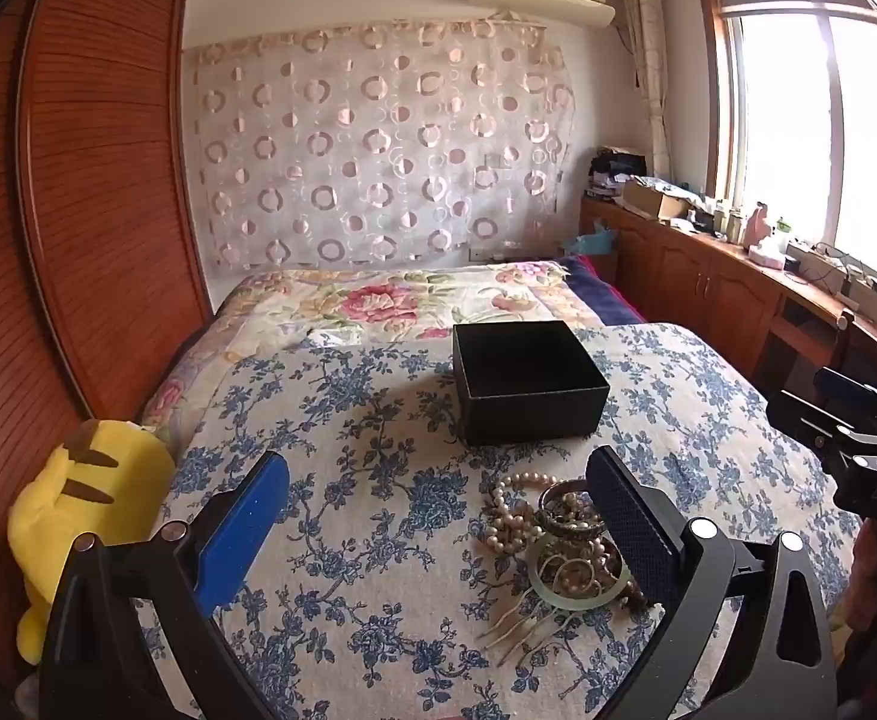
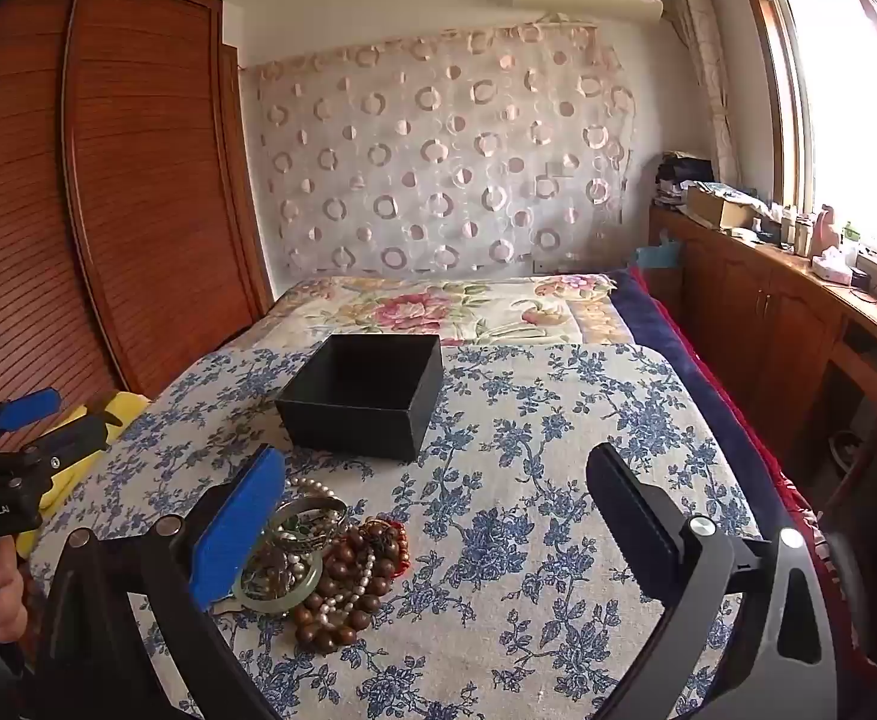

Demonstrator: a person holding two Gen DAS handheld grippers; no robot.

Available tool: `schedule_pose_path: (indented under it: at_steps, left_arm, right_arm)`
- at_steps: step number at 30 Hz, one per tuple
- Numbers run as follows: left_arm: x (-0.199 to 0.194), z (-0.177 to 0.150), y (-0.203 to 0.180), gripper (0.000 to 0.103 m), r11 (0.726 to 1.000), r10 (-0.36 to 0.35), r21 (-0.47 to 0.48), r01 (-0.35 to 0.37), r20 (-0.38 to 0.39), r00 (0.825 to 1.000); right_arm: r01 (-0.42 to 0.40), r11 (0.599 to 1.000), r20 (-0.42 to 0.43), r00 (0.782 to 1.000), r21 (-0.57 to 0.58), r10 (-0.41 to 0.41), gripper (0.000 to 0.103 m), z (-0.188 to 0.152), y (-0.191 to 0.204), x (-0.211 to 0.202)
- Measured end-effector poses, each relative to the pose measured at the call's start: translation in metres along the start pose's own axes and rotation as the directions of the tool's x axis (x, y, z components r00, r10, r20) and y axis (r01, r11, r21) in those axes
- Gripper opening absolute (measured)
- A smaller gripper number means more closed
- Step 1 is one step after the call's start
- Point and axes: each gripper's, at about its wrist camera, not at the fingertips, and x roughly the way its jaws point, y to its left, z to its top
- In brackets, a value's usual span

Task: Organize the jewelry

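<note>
A pile of jewelry (image 1: 558, 540) lies on the blue-flowered quilt (image 1: 378, 540): a pearl strand (image 1: 507, 510), a metal bangle (image 1: 564, 507), a pale green jade bangle (image 1: 576, 591) and a hair comb (image 1: 522, 624). In the right wrist view the pile (image 2: 318, 564) also shows brown wooden beads (image 2: 342, 594). An open, empty black box (image 1: 528, 384) stands just beyond the pile; it also shows in the right wrist view (image 2: 366, 396). My left gripper (image 1: 438, 516) is open, the pile by its right finger. My right gripper (image 2: 438, 516) is open, the pile by its left finger.
A yellow plush toy (image 1: 90, 516) lies at the bed's left edge beside the wooden wardrobe (image 1: 90, 180). A floral bedspread (image 1: 390, 300) lies beyond the box. Wooden cabinets (image 2: 768, 312) with clutter run along the right under the window.
</note>
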Motion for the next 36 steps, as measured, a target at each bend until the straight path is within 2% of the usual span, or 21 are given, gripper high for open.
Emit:
schedule_pose_path:
  at_steps: [13,36]
  left_arm:
    - [-0.004,0.01,-0.002,0.096,1.0,-0.007,0.0,0.007,0.018,1.0]
    - [-0.013,0.007,-0.002,0.096,1.0,-0.006,0.002,0.006,0.041,0.999]
  right_arm:
    - [0.0,1.0,0.005,1.0,0.001,0.0,0.101,0.001,-0.001,-0.002]
    - [-0.005,1.0,0.019,1.0,-0.008,0.005,0.101,0.007,0.01,-0.009]
